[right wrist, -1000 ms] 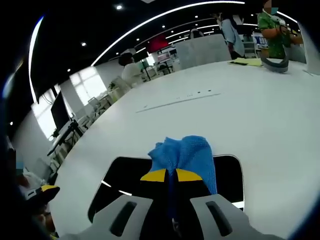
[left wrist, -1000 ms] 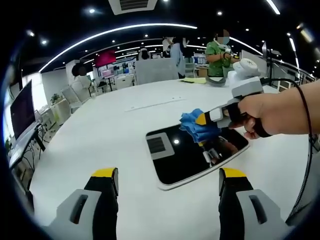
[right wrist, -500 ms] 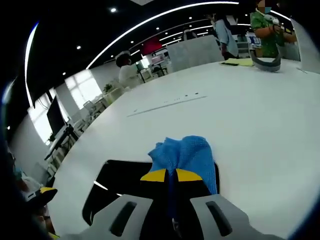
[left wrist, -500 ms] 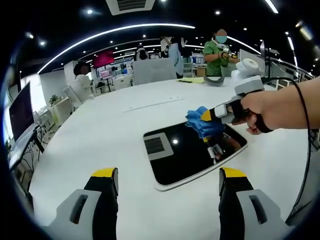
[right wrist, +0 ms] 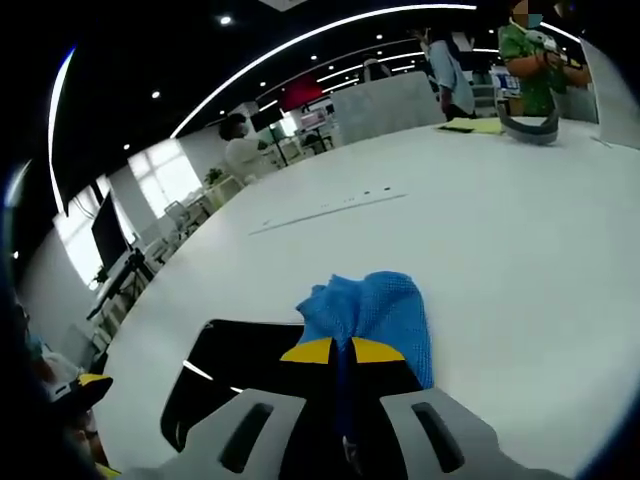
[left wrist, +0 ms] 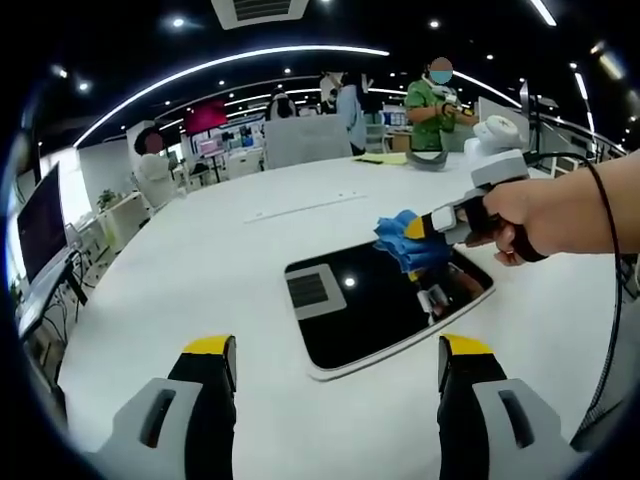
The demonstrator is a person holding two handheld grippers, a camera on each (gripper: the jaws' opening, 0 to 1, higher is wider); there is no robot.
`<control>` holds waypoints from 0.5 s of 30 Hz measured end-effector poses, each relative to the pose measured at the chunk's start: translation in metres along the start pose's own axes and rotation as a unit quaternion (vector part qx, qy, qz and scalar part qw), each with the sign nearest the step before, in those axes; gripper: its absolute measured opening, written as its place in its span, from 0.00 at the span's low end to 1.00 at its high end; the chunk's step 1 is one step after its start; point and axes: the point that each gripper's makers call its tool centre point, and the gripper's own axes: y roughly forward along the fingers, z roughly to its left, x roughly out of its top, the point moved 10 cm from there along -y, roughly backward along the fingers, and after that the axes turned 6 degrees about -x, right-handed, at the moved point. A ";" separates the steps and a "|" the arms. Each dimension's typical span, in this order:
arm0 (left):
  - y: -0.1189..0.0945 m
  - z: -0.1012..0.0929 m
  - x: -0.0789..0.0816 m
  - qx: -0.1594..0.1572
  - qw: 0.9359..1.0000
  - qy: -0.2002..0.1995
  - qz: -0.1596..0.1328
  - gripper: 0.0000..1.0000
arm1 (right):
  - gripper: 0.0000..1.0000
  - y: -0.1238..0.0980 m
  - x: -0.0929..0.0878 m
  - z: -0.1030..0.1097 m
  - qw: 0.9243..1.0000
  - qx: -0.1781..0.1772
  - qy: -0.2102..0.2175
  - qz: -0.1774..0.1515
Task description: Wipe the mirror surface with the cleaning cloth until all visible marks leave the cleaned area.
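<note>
In the left gripper view we are looking from low over the table (left wrist: 200, 260), forward between our own two jaws, and taking in the whole mirror (left wrist: 385, 305) a little way ahead, with the right gripper (left wrist: 412, 230) coming in from the right. In the right gripper view we are sitting much nearer, looking down along closed jaws at the cloth (right wrist: 375, 310) and the mirror (right wrist: 240, 365) under it. Both views are sharing the mirror, the cloth (left wrist: 405, 245), the table (right wrist: 500, 220) and the office beyond.

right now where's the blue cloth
The blue cloth is pinched in the right gripper, at the far right edge of the mirror on the white table.
</note>
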 end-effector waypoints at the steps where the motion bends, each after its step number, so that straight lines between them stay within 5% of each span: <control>1: 0.000 0.000 0.000 -0.001 1.000 0.000 -0.001 0.83 | 0.01 0.000 0.000 0.000 1.000 0.000 0.000 0.000; 15: 0.001 -0.001 -0.001 -0.003 1.000 0.000 0.003 0.83 | 0.01 -0.004 0.001 -0.010 1.000 -0.005 0.002 -0.001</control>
